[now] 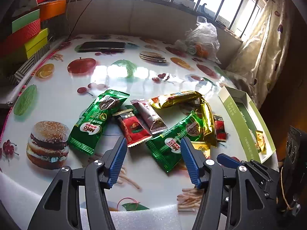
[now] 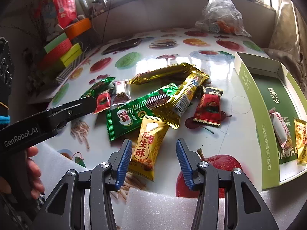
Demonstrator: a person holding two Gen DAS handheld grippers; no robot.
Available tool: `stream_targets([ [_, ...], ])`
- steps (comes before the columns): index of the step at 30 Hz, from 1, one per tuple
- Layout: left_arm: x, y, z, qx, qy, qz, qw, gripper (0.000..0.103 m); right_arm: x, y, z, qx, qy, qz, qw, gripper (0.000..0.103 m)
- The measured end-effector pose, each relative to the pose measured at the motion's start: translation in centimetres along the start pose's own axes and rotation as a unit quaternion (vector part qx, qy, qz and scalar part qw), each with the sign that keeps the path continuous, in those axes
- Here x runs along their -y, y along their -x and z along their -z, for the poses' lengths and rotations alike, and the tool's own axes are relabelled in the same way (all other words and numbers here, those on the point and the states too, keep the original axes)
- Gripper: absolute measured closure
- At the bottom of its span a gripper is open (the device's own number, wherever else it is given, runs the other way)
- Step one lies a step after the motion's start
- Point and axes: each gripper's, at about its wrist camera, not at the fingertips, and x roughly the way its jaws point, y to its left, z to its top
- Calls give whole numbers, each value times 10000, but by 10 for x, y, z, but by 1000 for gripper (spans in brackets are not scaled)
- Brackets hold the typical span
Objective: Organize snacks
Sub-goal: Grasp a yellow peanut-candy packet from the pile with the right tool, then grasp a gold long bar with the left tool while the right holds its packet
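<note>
The peanut bar lies lengthwise just ahead of our right tool, nearer than the left tool; both gape empty.

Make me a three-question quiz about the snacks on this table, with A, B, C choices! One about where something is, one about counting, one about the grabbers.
1. Where is the green box?
A. right of the snack pile
B. under the phone
C. on the stacked boxes

2. How many green Milo packets lie on the table?
A. one
B. two
C. four

3. How is the right gripper?
A. shut on a packet
B. open, holding nothing
C. inside the box

Answers:
1 A, the box sits by the table's right edge.
2 B, the second Milo packet lies nearer the left gripper.
3 B, its pads stand apart above the yellow peanut packet.
</note>
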Motion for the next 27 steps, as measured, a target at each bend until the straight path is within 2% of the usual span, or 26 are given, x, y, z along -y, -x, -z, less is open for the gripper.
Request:
stream_targets([
  [8,-6,-3,1,-86,26,-17,10000,44,-10,-17,0,-207,189,220,9994,56],
  [10,-6,-3,1,-95,17,-27,9999,44,-10,-17,0,-197,199,261,9993,66],
  [14,-3,-5,0,-123,-7,-5,9999,44,-7,-16,1,-190,192,333,9991,80],
  [27,11,-9,-7,-189,-77,-1,9998,44,3,3,1,47,-8,-56,10000,82],
])
